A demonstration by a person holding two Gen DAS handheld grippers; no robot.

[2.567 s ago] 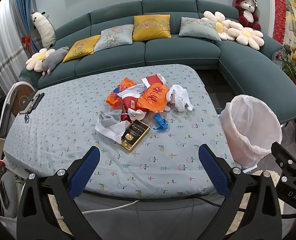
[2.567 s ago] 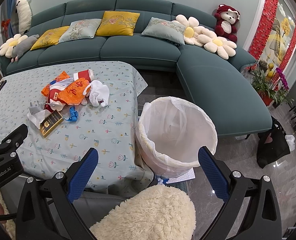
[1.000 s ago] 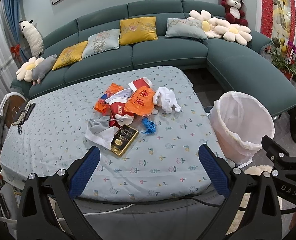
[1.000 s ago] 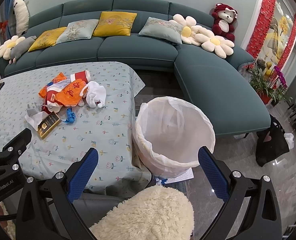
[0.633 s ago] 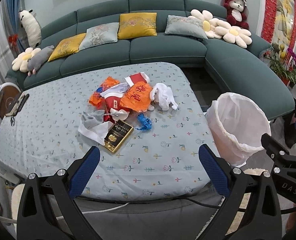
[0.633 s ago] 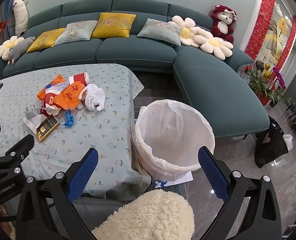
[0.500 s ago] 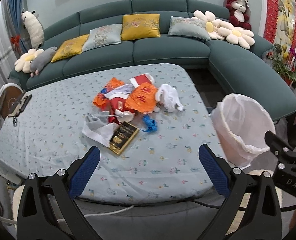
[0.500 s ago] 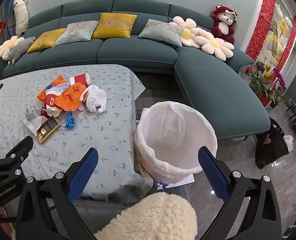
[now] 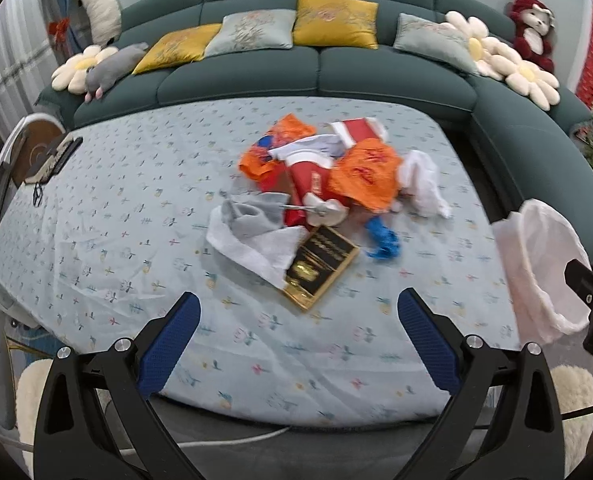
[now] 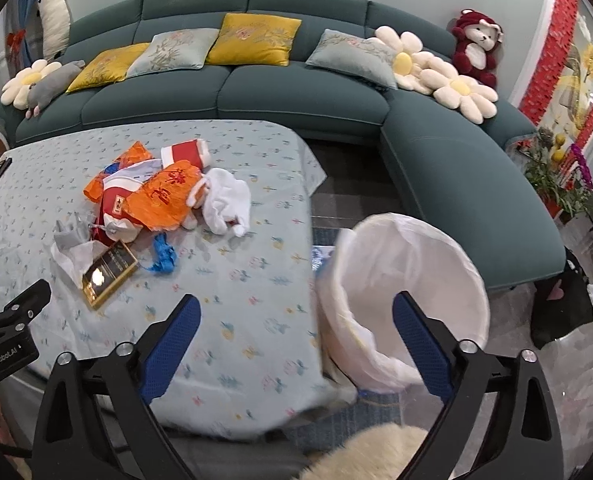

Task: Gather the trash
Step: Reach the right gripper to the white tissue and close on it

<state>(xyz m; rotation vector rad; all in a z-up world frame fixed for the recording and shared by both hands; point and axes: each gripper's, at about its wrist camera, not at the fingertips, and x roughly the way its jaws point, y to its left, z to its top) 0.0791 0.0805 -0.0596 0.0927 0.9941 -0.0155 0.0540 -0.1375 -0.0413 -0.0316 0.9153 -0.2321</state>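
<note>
A heap of trash lies mid-table: an orange bag (image 9: 366,178), red and white wrappers (image 9: 310,176), a white cloth (image 9: 422,184), a grey and white rag (image 9: 252,226), a black and gold box (image 9: 320,266) and a blue scrap (image 9: 382,238). The heap also shows in the right wrist view, with the orange bag (image 10: 164,196) and the box (image 10: 108,272). A white-lined bin (image 10: 408,296) stands off the table's right edge. My left gripper (image 9: 298,344) is open and empty above the near table edge. My right gripper (image 10: 294,344) is open and empty between table and bin.
The table wears a pale flowered cloth (image 9: 116,200). A teal corner sofa (image 10: 276,88) with cushions and plush toys runs behind and to the right. A remote (image 9: 56,156) lies at the table's far left. A fluffy cream seat (image 10: 372,452) is below the right gripper.
Both grippers have moved forward toward the table, so the trash heap and the bin look nearer and larger. Both stay open and empty.
</note>
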